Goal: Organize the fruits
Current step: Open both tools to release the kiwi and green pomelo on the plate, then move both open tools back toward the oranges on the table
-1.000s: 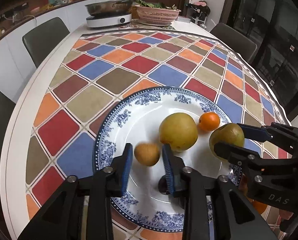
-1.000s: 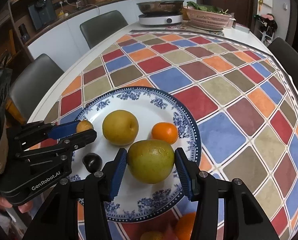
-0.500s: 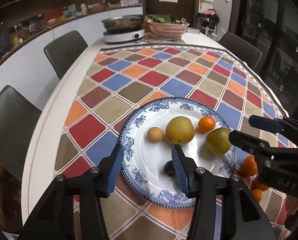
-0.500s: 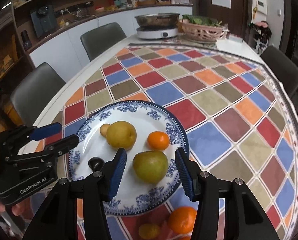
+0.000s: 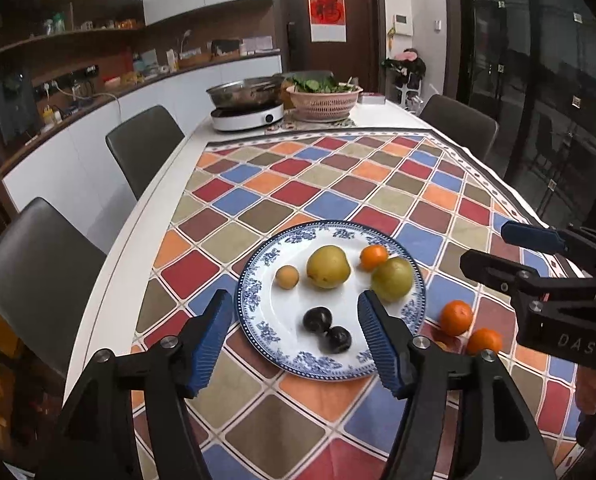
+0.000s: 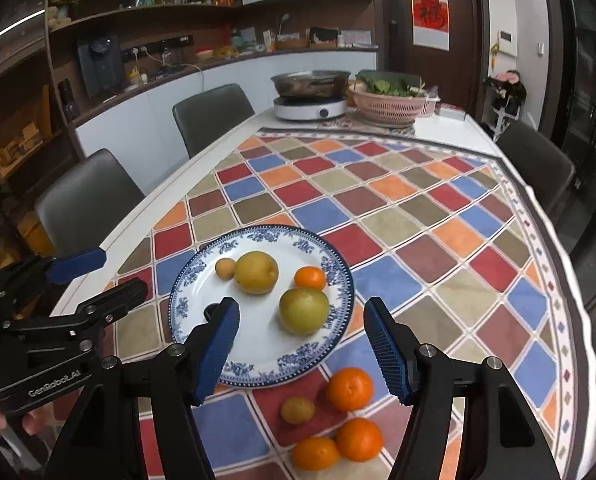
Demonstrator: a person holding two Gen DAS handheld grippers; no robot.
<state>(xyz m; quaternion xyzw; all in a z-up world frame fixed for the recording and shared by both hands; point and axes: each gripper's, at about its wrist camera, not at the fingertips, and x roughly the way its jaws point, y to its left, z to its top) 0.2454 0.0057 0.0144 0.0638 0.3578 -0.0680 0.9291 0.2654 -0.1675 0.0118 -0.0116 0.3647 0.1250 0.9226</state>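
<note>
A blue-and-white plate point(image 5: 253, 320) lies on the checked tablecloth. It holds a yellow pear point(image 5: 328, 267), a green pear point(image 5: 392, 279), a small orange point(image 5: 373, 257), a small tan fruit point(image 5: 287, 277) and two dark plums point(image 5: 317, 319). My left gripper point(image 5: 293, 296) hovers above the plate's near edge, its jaws opening, with nothing between them. My right gripper point(image 6: 301, 305) hangs back from the green pear point(image 6: 304, 311), its jaws also opening and holding nothing. Three oranges point(image 6: 349, 389) and a small yellow fruit point(image 6: 297, 410) lie on the cloth beside the plate point(image 6: 177, 308).
A pan on a white cooker point(image 5: 247, 114) and a pink basket of greens point(image 5: 324, 102) stand at the table's far end. Grey chairs point(image 5: 143, 148) line the left edge, and one point(image 6: 534, 160) stands at the right. Dark glass doors are on the right.
My left gripper let go of the small tan fruit and my right gripper let go of the green pear. Both jaws widened, and both grippers pulled back and rose from the plate.
</note>
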